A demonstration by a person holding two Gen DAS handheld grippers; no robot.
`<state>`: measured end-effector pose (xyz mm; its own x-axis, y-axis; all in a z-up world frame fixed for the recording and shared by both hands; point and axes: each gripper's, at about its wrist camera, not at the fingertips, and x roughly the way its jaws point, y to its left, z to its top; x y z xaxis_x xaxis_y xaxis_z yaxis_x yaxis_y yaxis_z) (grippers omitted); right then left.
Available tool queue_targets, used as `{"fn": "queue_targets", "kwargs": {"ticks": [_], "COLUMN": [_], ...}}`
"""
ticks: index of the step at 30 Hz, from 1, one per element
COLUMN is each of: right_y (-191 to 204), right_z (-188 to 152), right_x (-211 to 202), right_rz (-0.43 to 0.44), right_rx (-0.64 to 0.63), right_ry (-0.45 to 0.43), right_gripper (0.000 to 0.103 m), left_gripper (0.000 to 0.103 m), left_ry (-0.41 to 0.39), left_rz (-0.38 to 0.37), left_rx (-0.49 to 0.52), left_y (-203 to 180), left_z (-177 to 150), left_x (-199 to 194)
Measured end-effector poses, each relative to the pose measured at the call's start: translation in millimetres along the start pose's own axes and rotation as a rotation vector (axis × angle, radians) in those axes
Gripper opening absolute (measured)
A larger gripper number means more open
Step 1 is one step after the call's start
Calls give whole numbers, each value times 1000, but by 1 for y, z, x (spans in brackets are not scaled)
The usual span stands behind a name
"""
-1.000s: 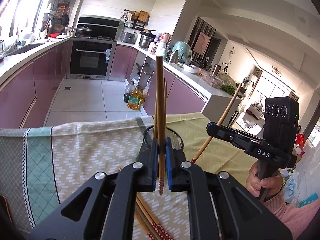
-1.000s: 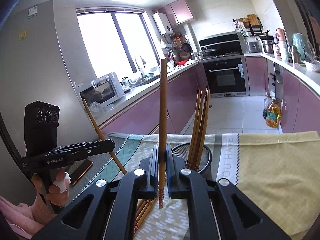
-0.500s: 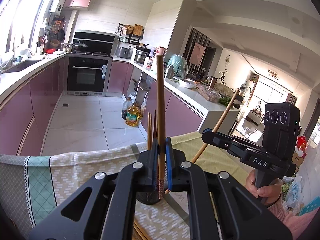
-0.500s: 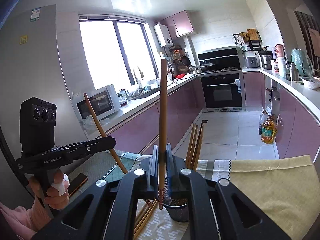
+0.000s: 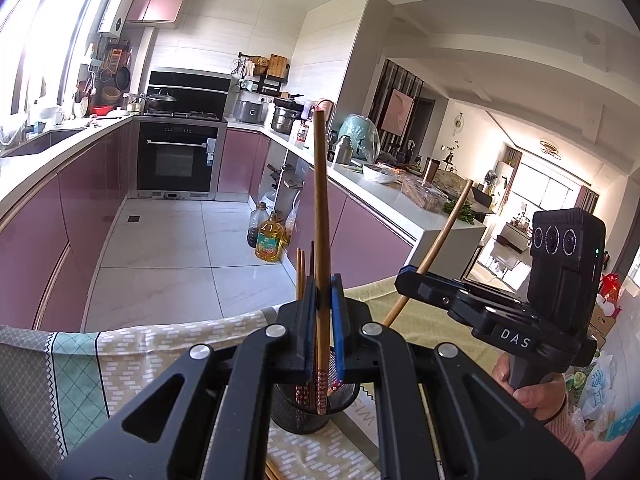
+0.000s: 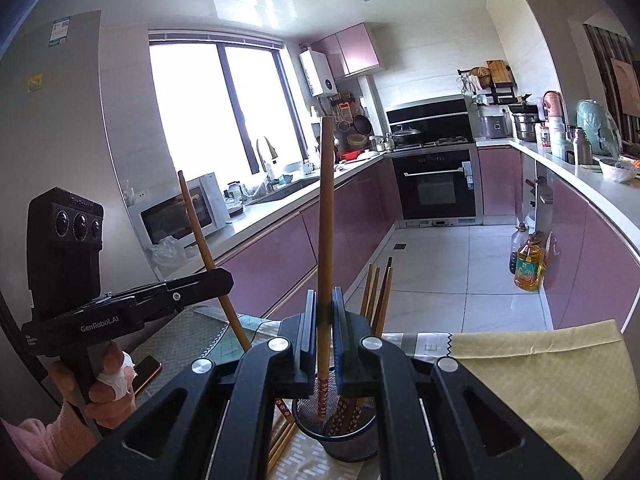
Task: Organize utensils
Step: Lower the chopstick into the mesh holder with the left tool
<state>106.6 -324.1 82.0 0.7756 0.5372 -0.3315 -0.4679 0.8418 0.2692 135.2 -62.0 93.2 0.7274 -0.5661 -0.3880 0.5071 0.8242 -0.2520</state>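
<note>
A black mesh cup (image 5: 296, 416) stands on the patterned tablecloth (image 5: 140, 360) with several chopsticks (image 5: 300, 272) upright in it. My left gripper (image 5: 323, 292) is shut on one brown chopstick (image 5: 320, 200), held upright, its patterned lower end at the cup's mouth. In the right wrist view my right gripper (image 6: 324, 300) is shut on another chopstick (image 6: 326, 200), also upright, with its lower end inside the rim of the cup (image 6: 348, 444). Each view shows the other gripper off to the side: the right gripper (image 5: 404, 276) and the left gripper (image 6: 226, 278).
Loose chopsticks (image 6: 280, 444) lie on the cloth just left of the cup. A phone (image 6: 146, 368) rests on the table's left part. Beyond the table's far edge are a tiled floor, pink cabinets and oil bottles (image 5: 270, 240).
Both grippers have risen with their chopsticks. The cup has slid lower and nearer in both views, and the chopsticks' lower ends now hang at its mouth.
</note>
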Motion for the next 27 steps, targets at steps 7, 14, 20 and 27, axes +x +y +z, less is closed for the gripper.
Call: {"fn": "queue_targets", "kwargs": {"ticks": [7,14,20,27], "right_y": [-4,-1,-3,-5], "right_z": [-2,-6,-12,-22], "right_x": [8,21,30,44], "right_rz": [-21,-39,-48,-64], "right_rx": [2,-14,-21,-15], "right_ry": [17,54,100,185], "right_gripper": [6,6,6,6], "left_gripper": [8,8,8,8], "left_ry": [18,65,137,240], "left_rz": [27,50,66,85], "left_rx": [9,28,64,110], "left_y": [-2,-4,-4,-6], "left_z": [-5,-5,-10,-21], "left_x": [12,25,37,56]}}
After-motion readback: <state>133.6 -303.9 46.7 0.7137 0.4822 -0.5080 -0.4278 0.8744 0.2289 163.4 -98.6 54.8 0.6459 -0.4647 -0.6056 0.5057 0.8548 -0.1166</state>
